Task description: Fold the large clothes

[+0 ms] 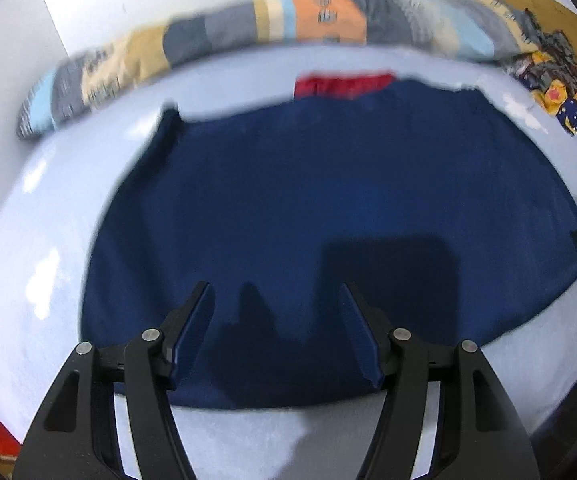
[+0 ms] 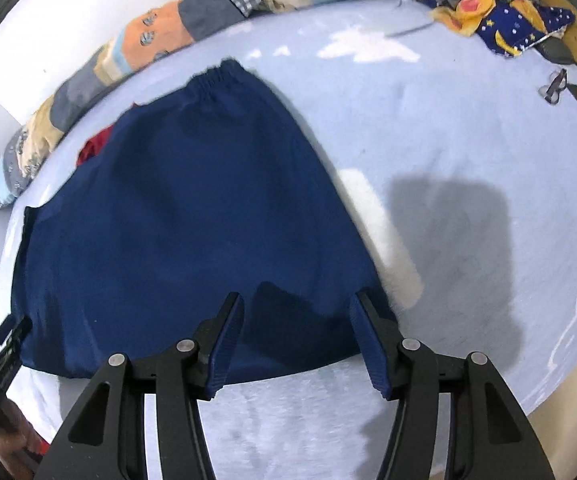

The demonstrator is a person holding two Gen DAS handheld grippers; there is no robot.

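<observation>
So both tools are hanging over the navy garment, nothing grabbed.

Navy garment (image 1: 328, 184) lies flat on the pale blue bed (image 2: 468, 128), with its elastic band end (image 2: 212, 76) pointing toward the patchwork quilt (image 1: 248, 28) by the wall. A bit of red cloth (image 1: 344, 84) pokes out at its far edge. Left tool (image 1: 276, 292) sits over the near hem, jaws apart, empty. Right tool (image 2: 296, 304) is over the garment's near right corner, jaws also apart and empty. Glasses (image 2: 554, 86) and a star-print cloth (image 2: 520, 28) lie well off to the right.
</observation>
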